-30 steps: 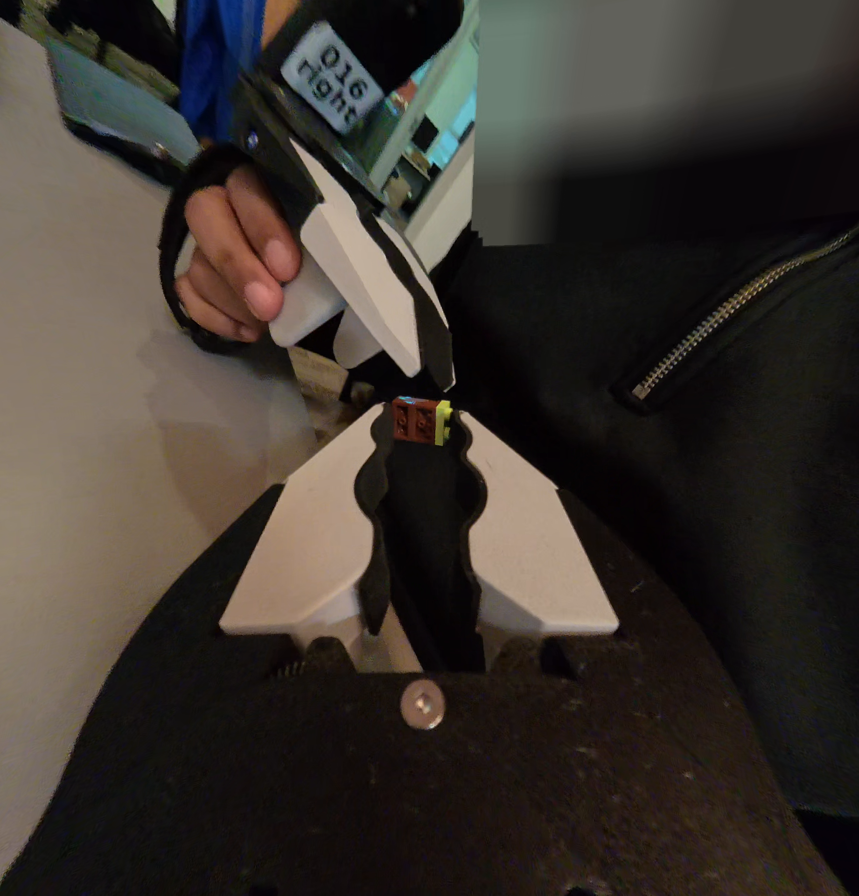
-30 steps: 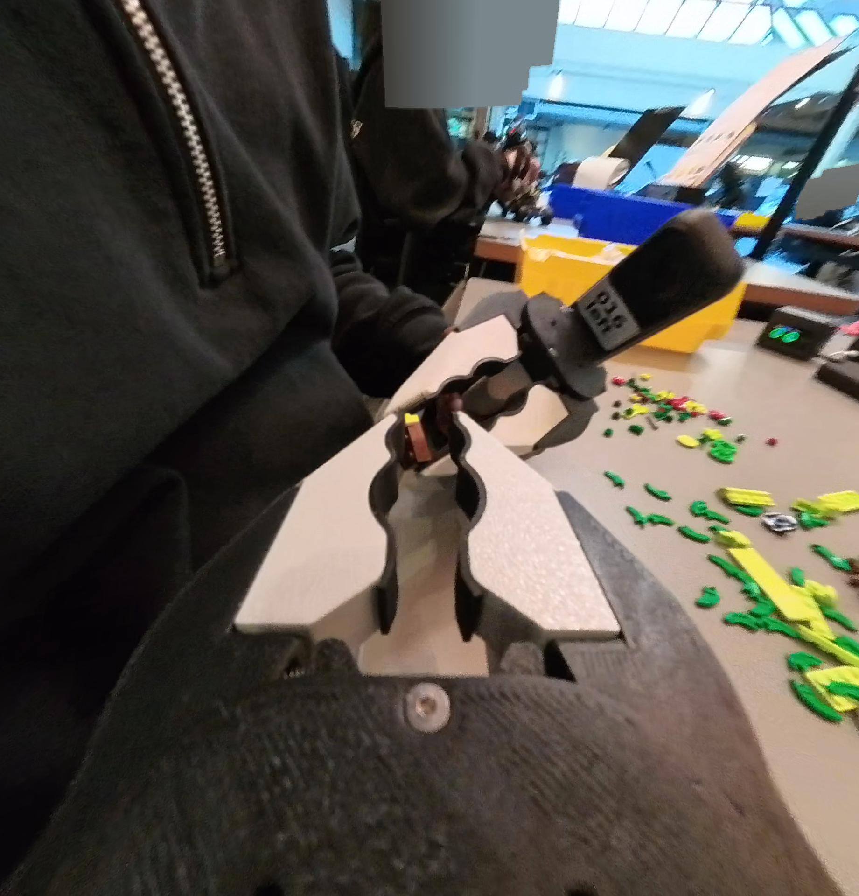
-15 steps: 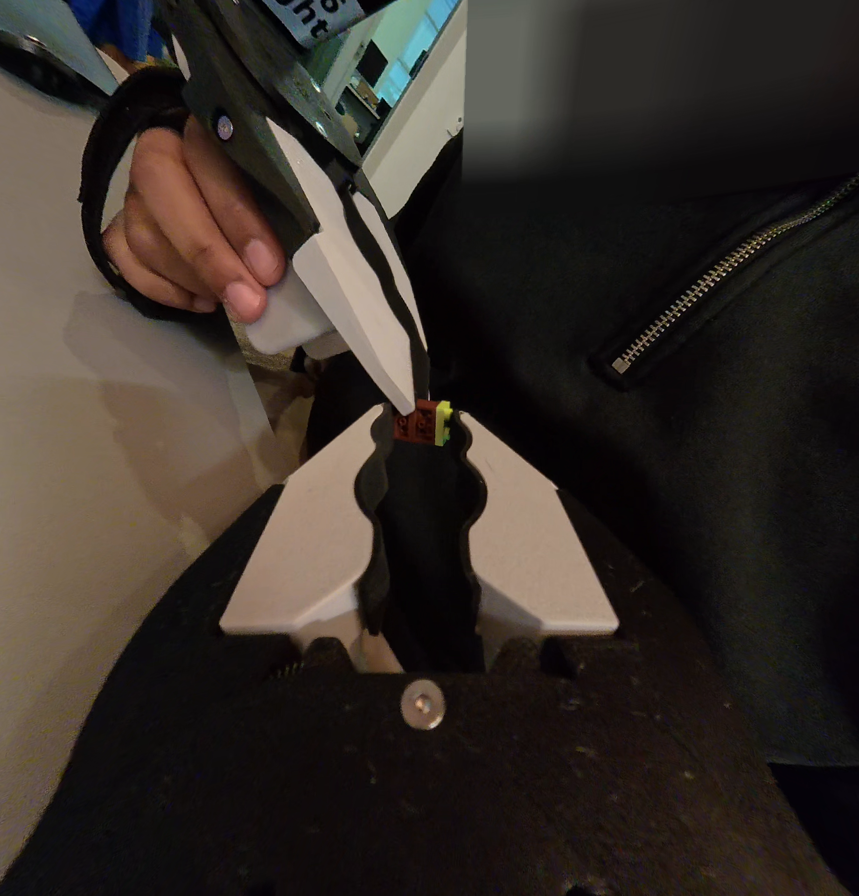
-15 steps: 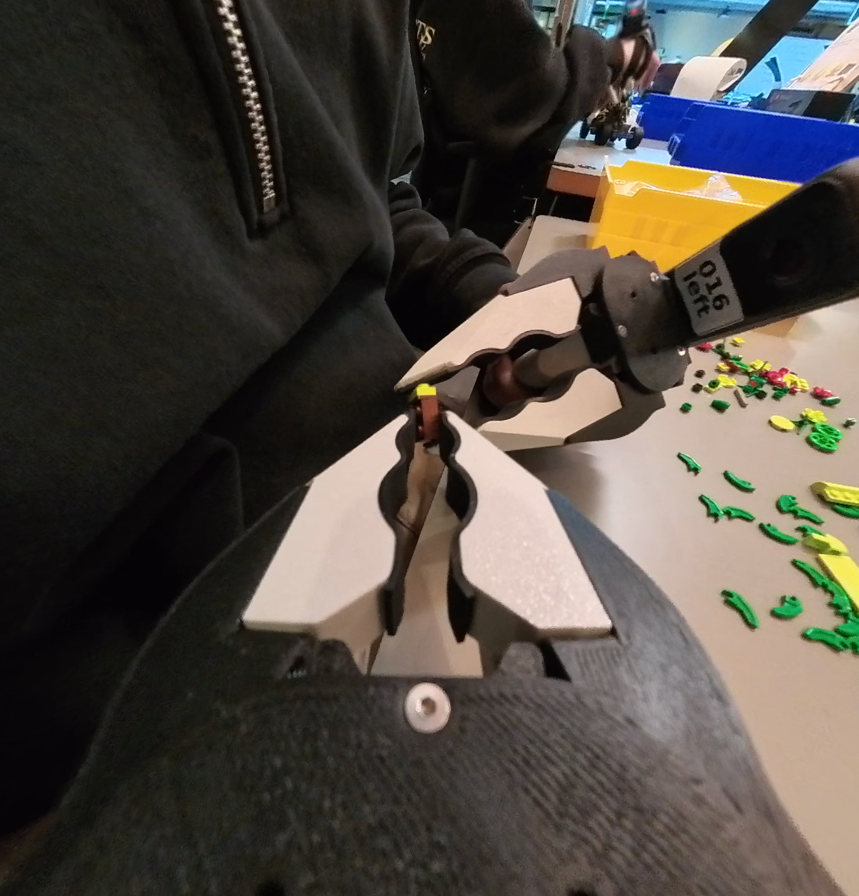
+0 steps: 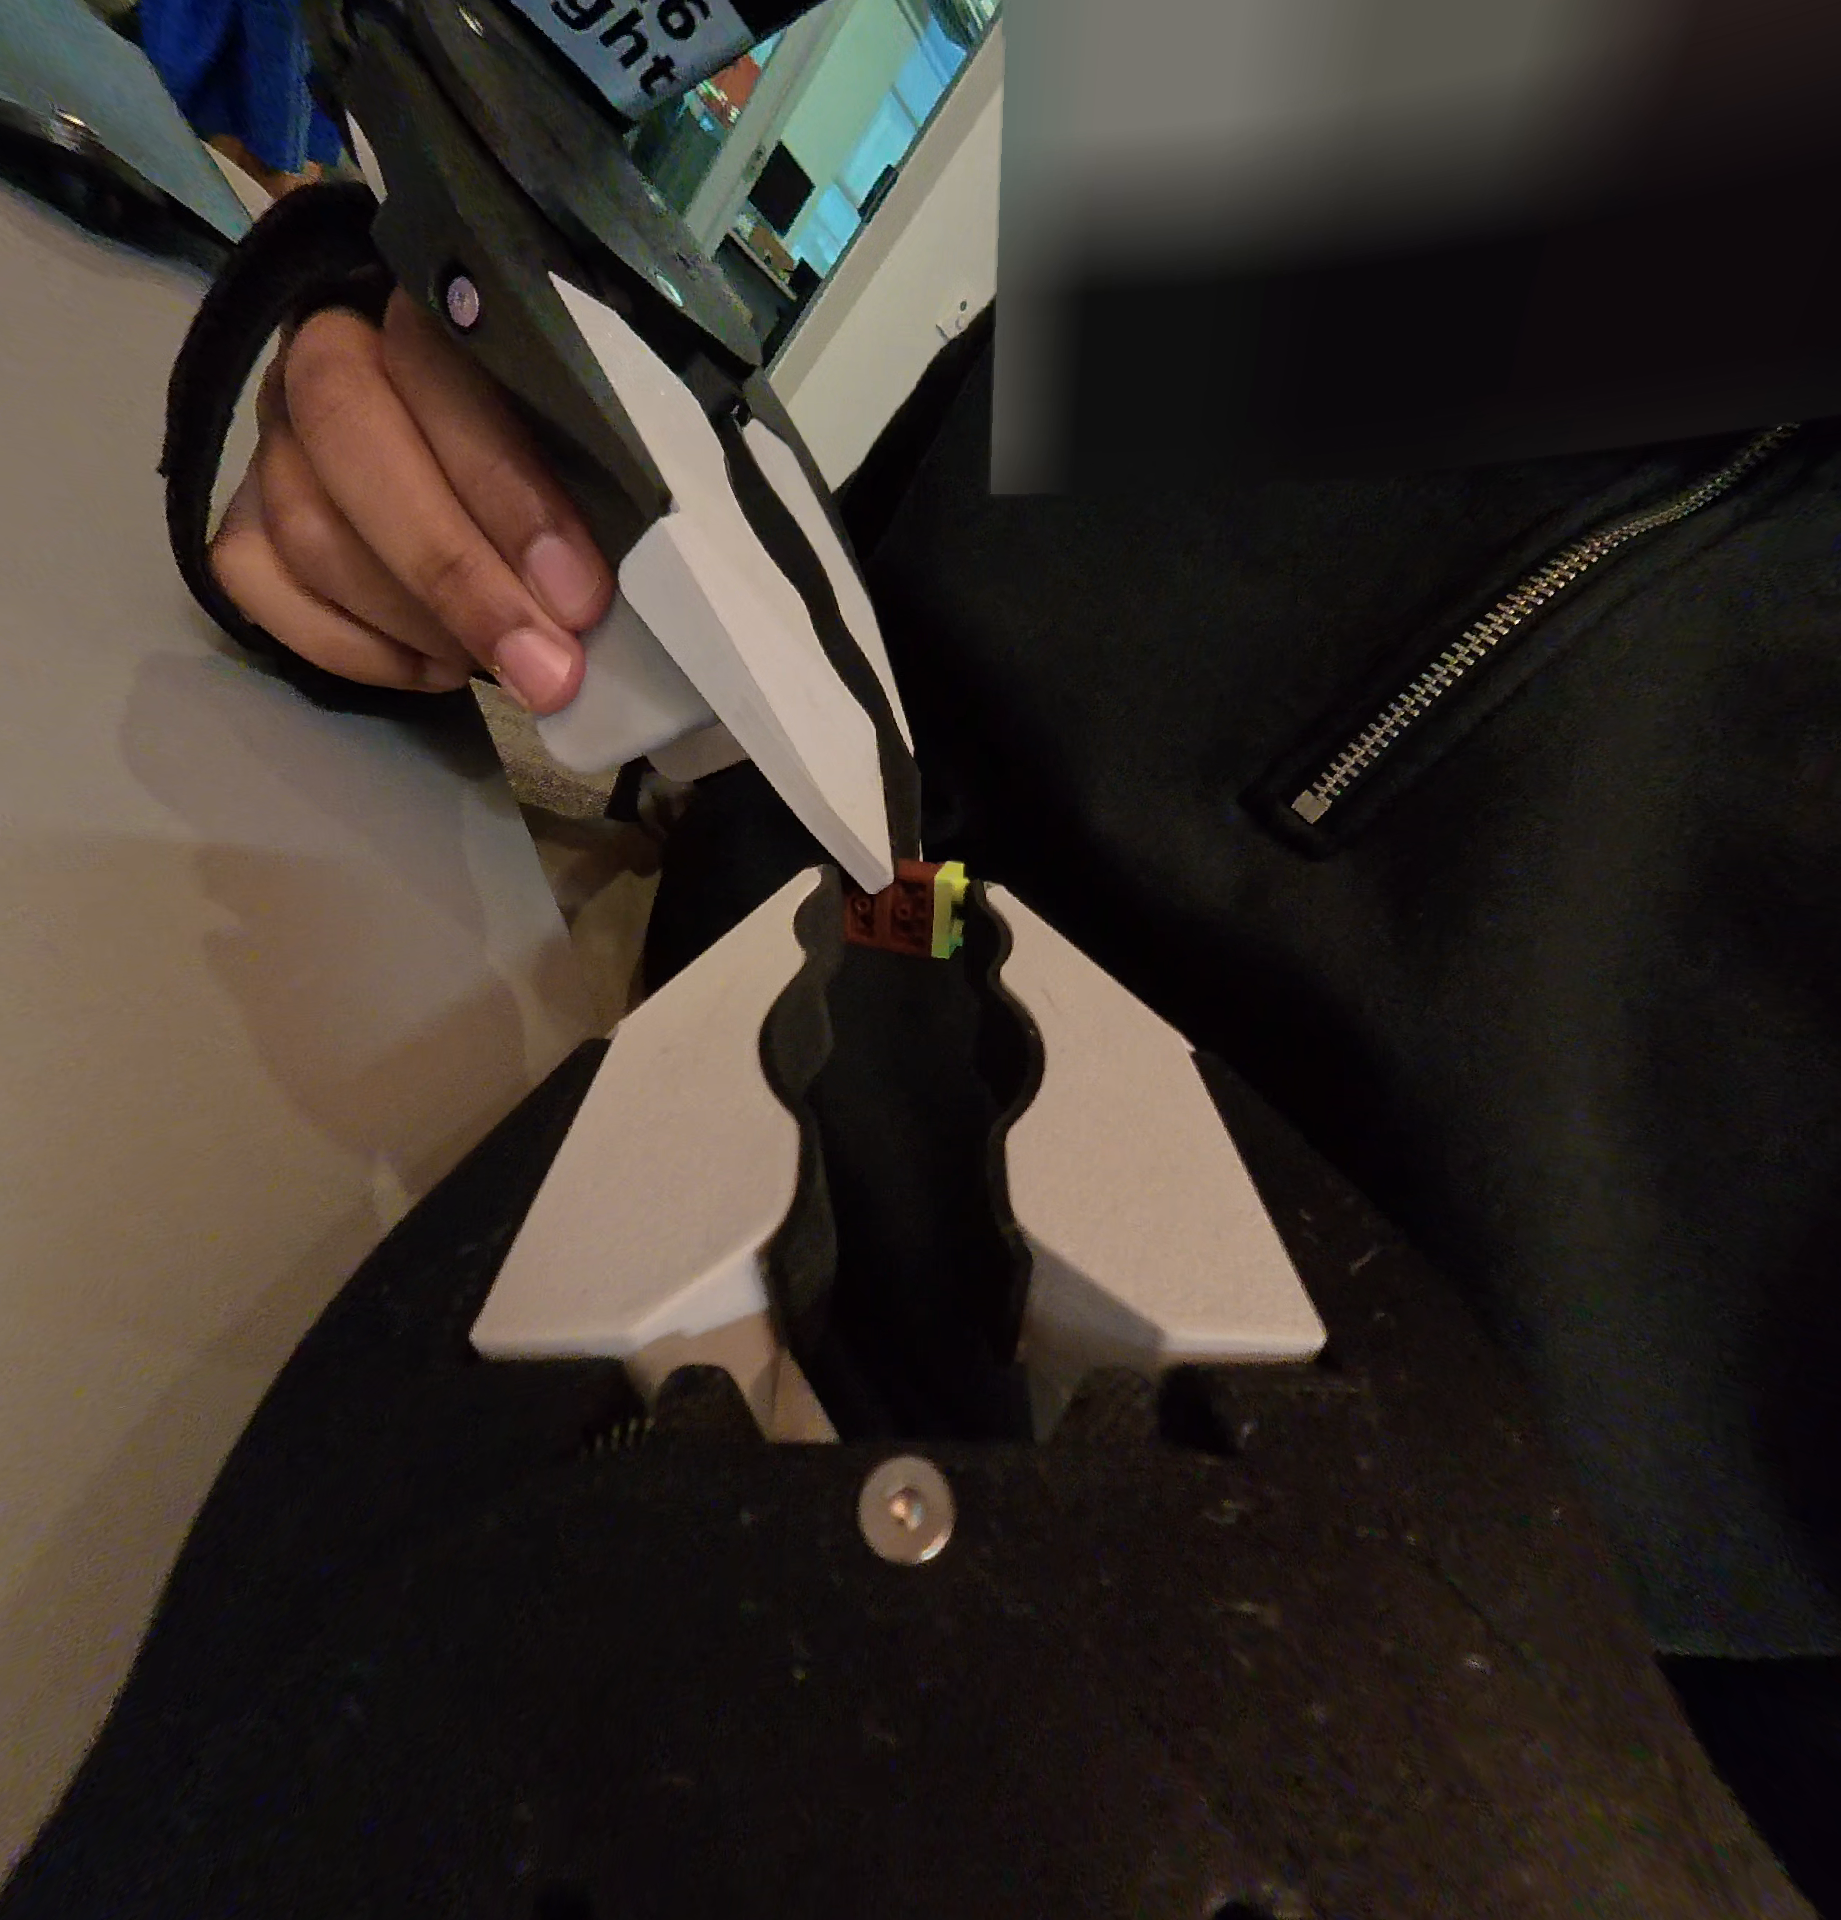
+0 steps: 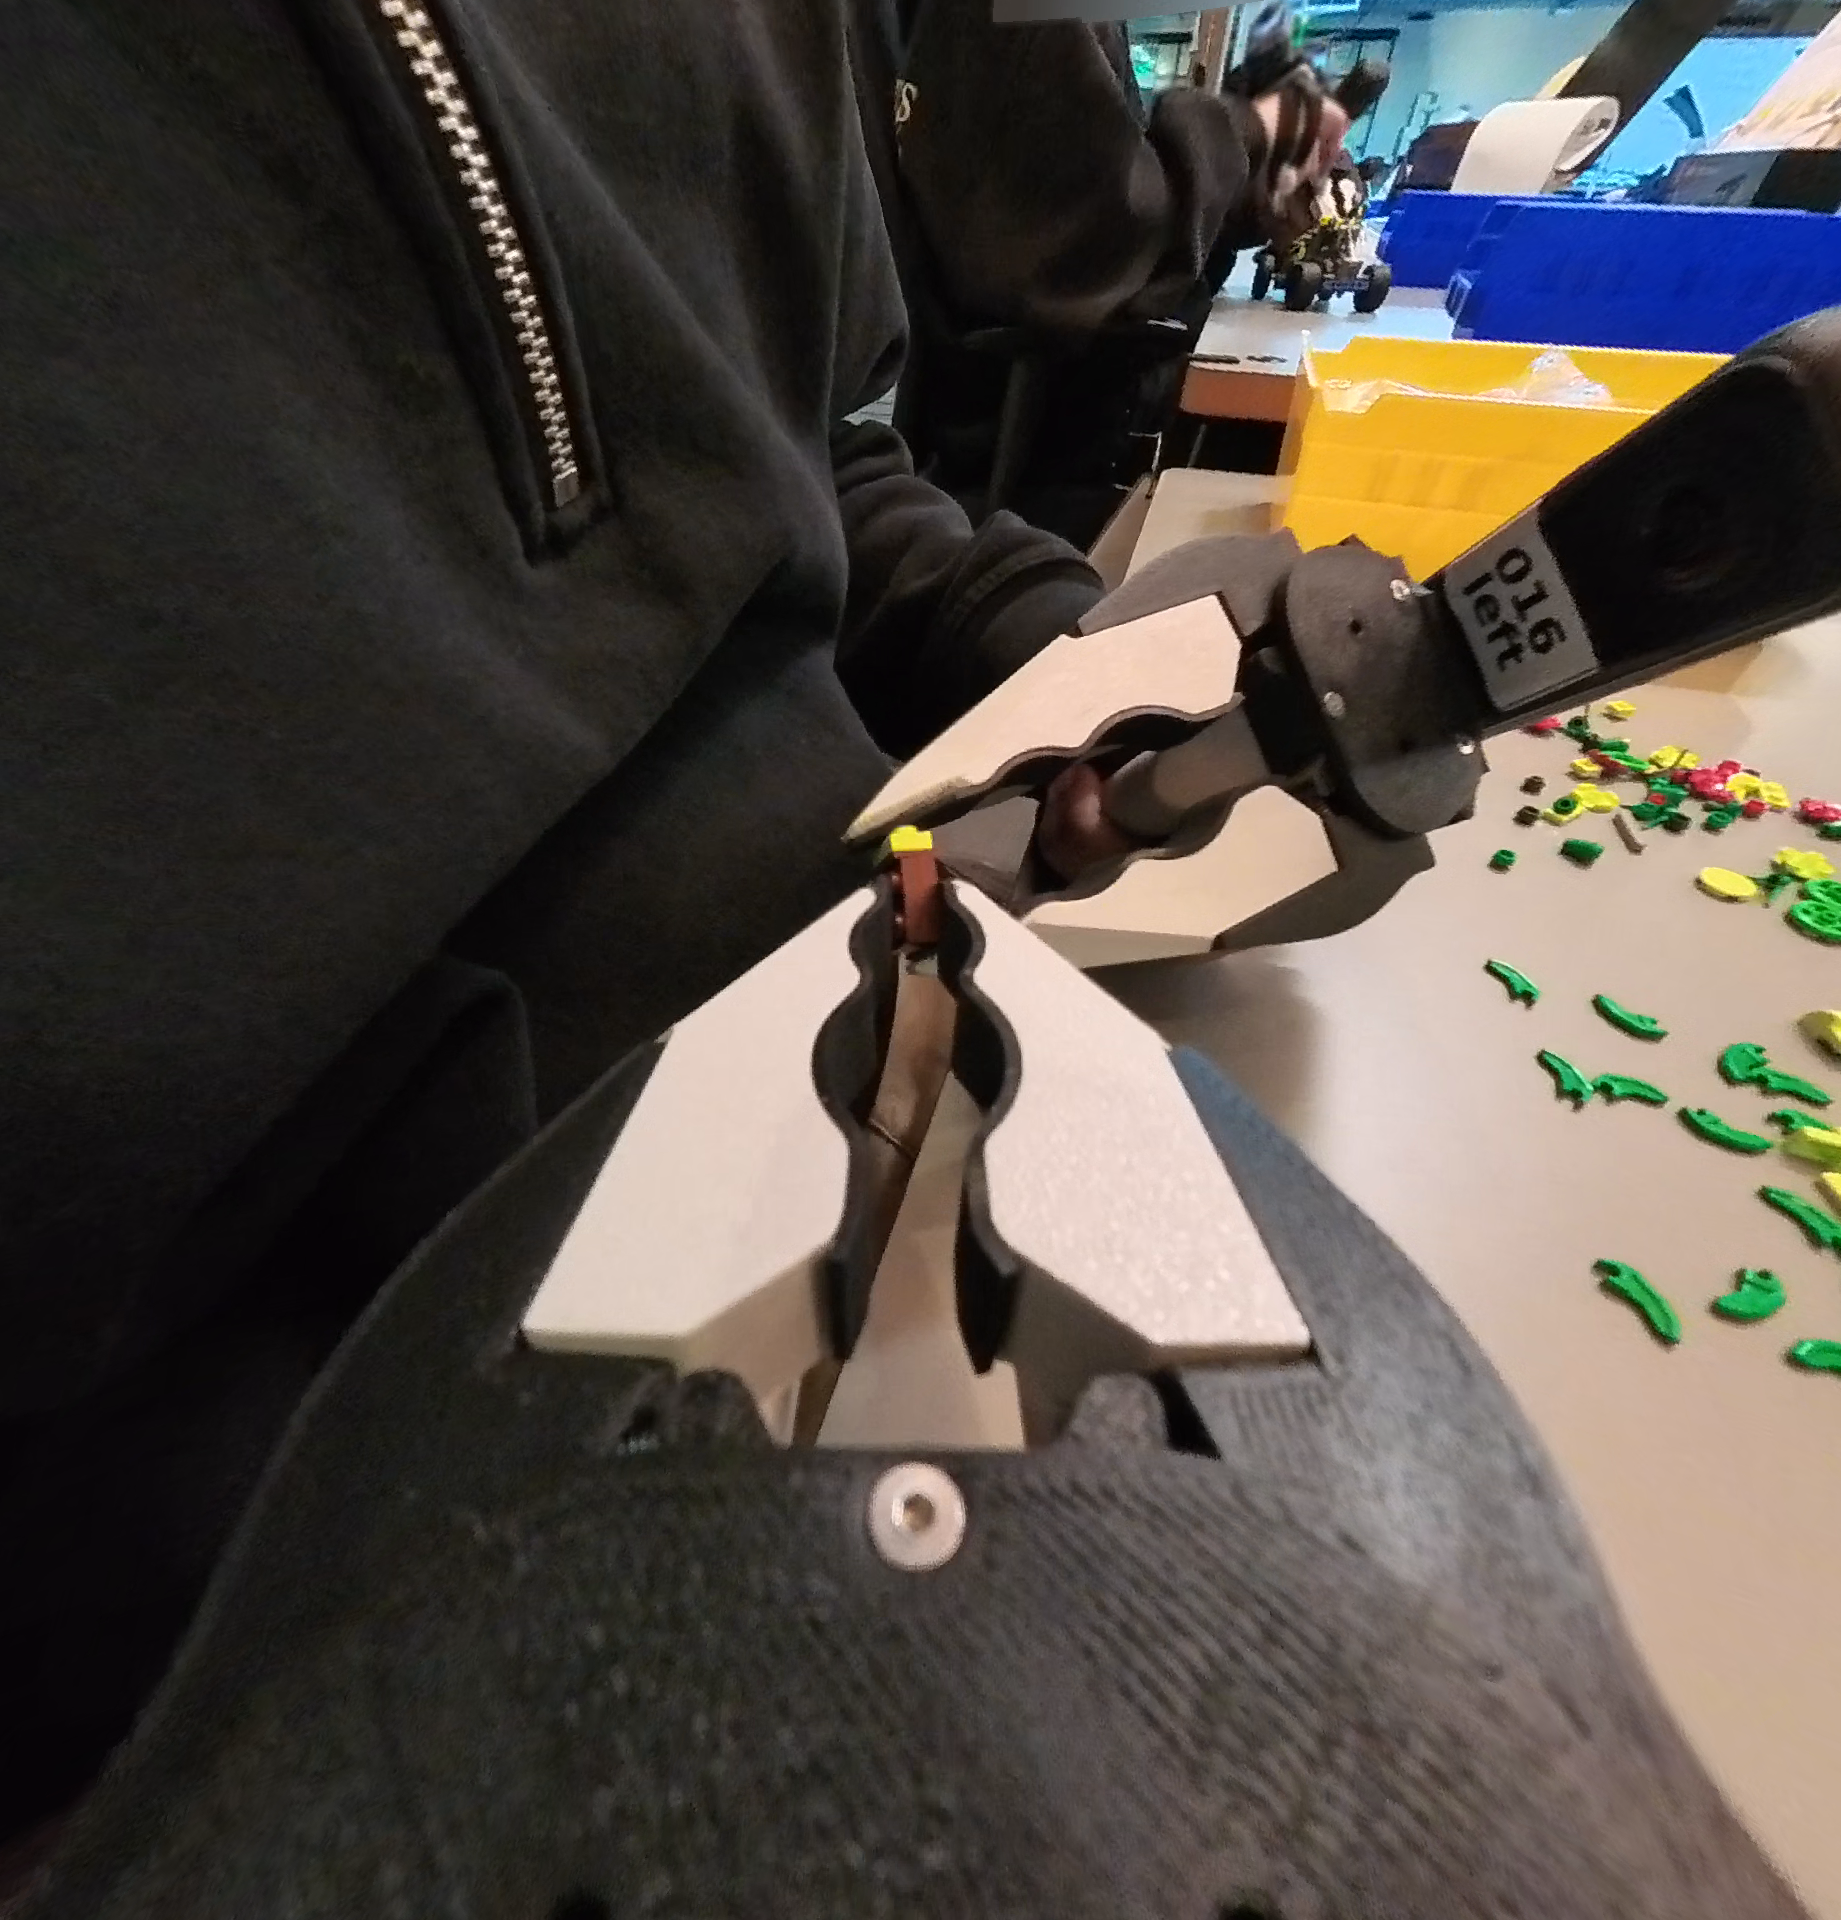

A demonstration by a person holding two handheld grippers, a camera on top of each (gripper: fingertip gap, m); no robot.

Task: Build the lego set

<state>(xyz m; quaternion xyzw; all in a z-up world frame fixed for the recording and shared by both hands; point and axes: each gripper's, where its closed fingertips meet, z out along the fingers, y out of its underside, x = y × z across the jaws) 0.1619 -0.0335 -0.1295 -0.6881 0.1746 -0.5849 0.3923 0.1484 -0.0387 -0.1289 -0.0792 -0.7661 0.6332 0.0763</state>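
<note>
A: Surface & room?

B: Pale grey-beige table (image 6: 1467,1195). Green lego bits (image 6: 1726,1101) strewn on it to the right, w/ yellow and red ones (image 6: 1705,790) farther back. Behind: yellow bin (image 6: 1435,447), blue bins (image 6: 1622,270), a dark wheeled model (image 6: 1311,270) on another table. Person in a black zip jacket (image 6: 376,520) fills the left of the right wrist view.

A: Grippers?

B: Left gripper (image 5: 900,914) is closed down on a small brown brick w/ lime plate (image 5: 908,906), pinched at the very tips, in the air in front of the jacket. Right gripper (image 6: 914,914) is nearly closed too, tips on that same brown-and-lime piece (image 6: 914,883) from the other side. A hand (image 5: 407,540) grips the right tool's trigger.

A: Anything hidden?

B: Plenty. Can't tell if the right one really clamps the brick or just touches it. Its tip covers the brick's left corner in the left wrist view. The left gripper's holding hand is mostly behind its fingers. Far pieces too small to ID. The other person at the back is blurred.
</note>
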